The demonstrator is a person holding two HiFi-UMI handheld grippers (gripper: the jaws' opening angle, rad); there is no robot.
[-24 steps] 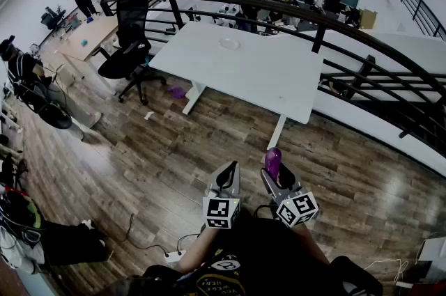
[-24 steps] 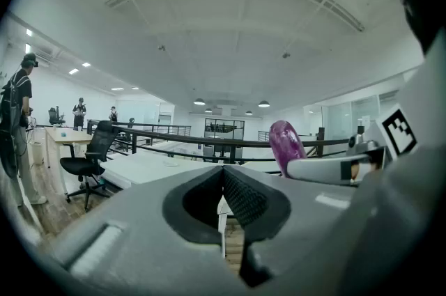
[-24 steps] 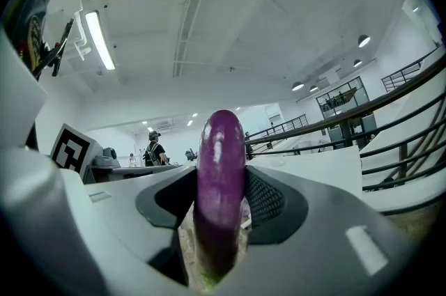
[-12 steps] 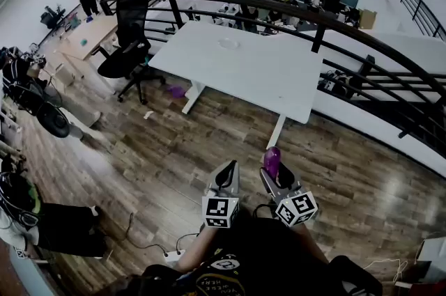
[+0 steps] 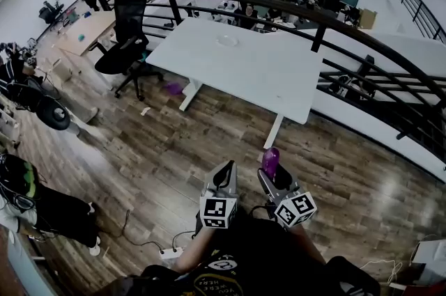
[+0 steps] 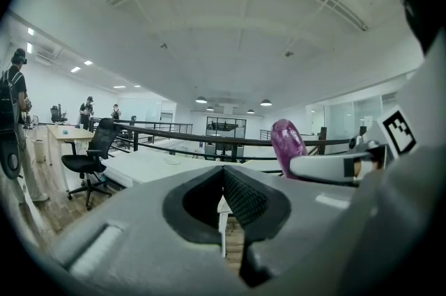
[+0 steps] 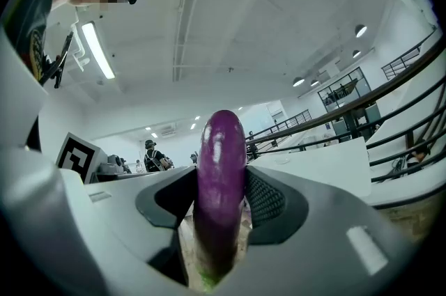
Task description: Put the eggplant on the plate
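Note:
A purple eggplant stands upright between the jaws of my right gripper, which is shut on it; the same eggplant pokes up above the wood floor in the head view and shows as a purple tip in the left gripper view. My left gripper is held beside it, shut with nothing in it. A pale plate lies on the far part of the white table, well ahead of both grippers.
A black curved railing runs behind the table. A black office chair and a wooden desk stand at the left. People stand far left. Cables and a power strip lie on the floor near my feet.
The view has shifted slightly toward the table; both grippers keep their pose and the eggplant stays held. People at the left have moved.

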